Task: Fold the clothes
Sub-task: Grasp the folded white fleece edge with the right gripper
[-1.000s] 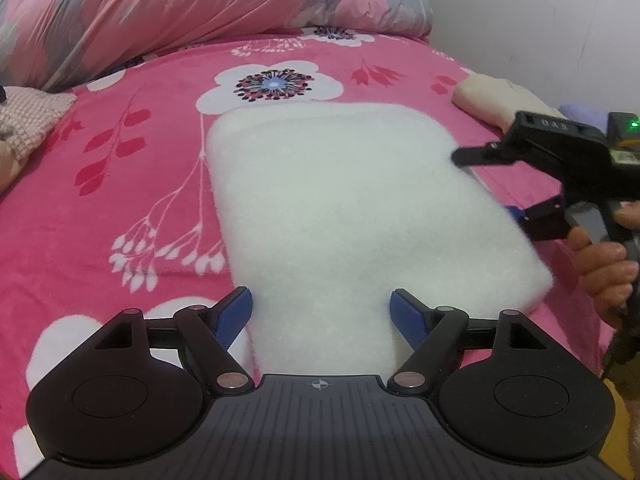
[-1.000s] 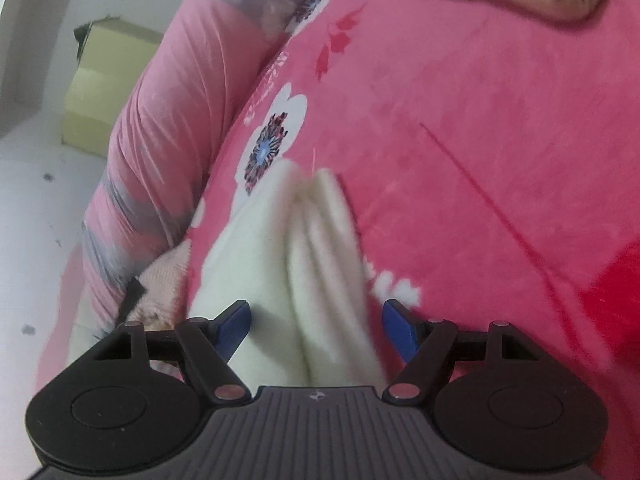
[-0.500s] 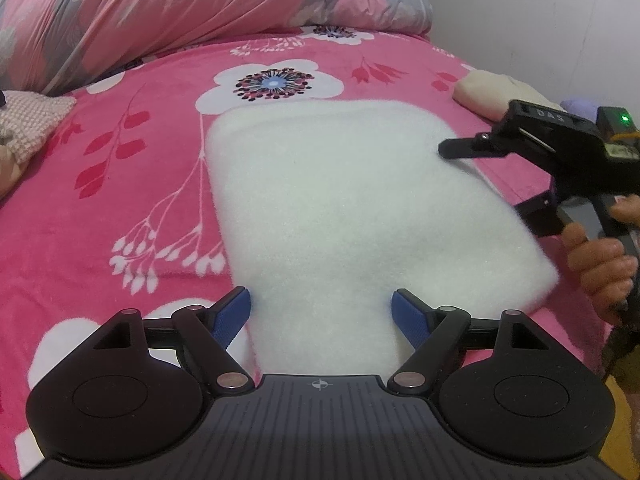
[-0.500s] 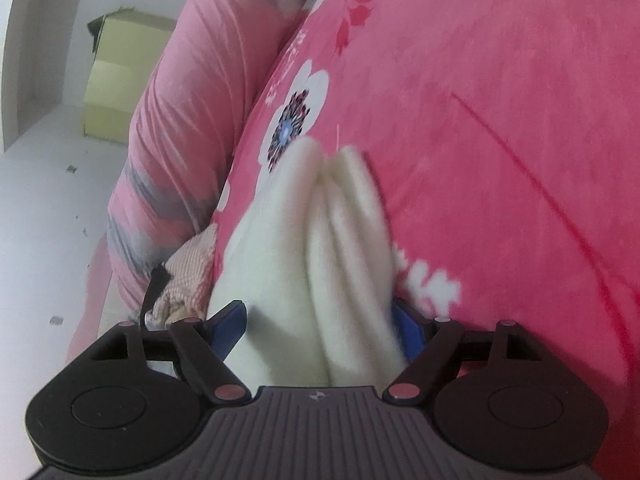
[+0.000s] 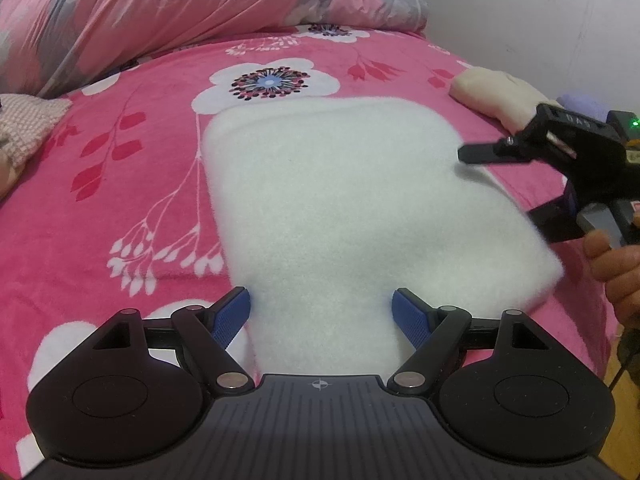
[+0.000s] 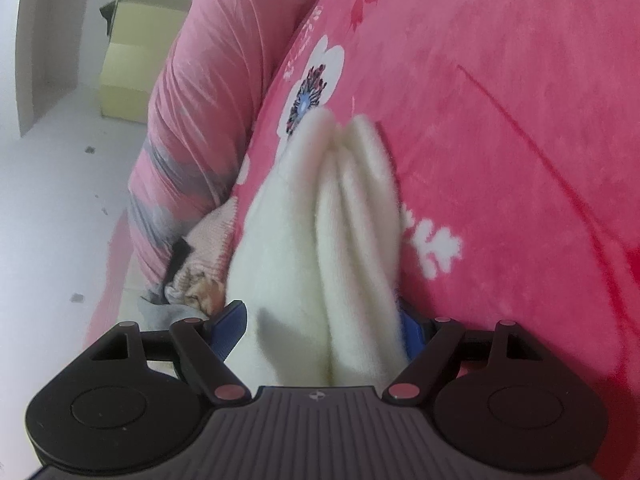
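Observation:
A white fleecy garment (image 5: 352, 208), folded into a thick rectangle, lies on the pink flowered blanket (image 5: 120, 184). My left gripper (image 5: 321, 312) is open over its near edge, and the cloth spreads between and beyond the blue pads without being pinched. My right gripper (image 5: 504, 188), held by a hand (image 5: 616, 264), straddles the garment's right edge with one finger above and one below. In the right wrist view the stacked folds (image 6: 332, 240) fill the gap of the right gripper (image 6: 320, 320). Its jaws stand wide, and cloth partly hides the right pad.
A rolled pink and grey quilt (image 5: 168, 12) runs along the far side of the bed. A cream folded item (image 5: 496, 96) lies at the far right, and a pink knitted garment (image 5: 24, 128) lies at the left. A yellow box (image 6: 132, 68) stands on the floor beyond the bed.
My right gripper has pushed further onto the garment's right edge and tilted, so the folds now fill its gap. The left gripper and the garment have stayed put.

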The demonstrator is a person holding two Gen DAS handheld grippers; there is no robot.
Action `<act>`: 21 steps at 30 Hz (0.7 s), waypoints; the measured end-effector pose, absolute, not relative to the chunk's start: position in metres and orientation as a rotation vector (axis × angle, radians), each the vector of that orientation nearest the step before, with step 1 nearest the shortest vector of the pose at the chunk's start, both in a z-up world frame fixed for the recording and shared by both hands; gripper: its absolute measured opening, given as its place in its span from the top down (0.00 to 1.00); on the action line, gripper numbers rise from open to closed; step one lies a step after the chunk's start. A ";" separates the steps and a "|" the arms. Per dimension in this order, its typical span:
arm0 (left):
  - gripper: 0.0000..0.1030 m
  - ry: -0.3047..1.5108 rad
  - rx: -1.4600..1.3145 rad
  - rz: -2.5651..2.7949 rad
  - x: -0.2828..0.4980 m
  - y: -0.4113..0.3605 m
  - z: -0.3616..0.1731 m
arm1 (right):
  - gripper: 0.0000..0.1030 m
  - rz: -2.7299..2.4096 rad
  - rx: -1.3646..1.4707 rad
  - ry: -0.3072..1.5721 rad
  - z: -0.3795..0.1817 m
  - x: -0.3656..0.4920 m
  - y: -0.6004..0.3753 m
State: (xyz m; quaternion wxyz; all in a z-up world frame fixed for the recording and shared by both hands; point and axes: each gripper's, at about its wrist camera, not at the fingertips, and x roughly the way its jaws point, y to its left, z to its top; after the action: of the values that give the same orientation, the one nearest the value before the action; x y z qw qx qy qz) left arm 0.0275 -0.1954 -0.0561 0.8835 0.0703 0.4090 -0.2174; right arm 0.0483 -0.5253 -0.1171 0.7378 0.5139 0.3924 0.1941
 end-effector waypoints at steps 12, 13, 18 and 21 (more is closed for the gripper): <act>0.21 0.861 0.143 -0.463 0.030 -0.193 -0.058 | 0.19 0.499 1.007 0.835 -0.106 0.061 -0.504; 0.21 0.861 0.143 -0.463 0.030 -0.194 -0.058 | 0.19 0.494 1.002 0.838 -0.106 0.061 -0.503; 0.21 0.860 0.154 -0.462 0.029 -0.196 -0.058 | 0.24 0.446 0.948 0.875 -0.109 0.064 -0.496; 0.21 0.860 0.154 -0.461 0.029 -0.197 -0.059 | 0.26 0.427 0.898 0.882 -0.107 0.063 -0.492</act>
State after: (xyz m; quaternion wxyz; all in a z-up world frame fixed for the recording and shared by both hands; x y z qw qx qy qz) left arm 0.0293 -0.1967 -0.0587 0.8804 0.0739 0.4129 -0.2211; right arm 0.0633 -0.4921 -0.1070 0.7871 0.4167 0.4094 0.1983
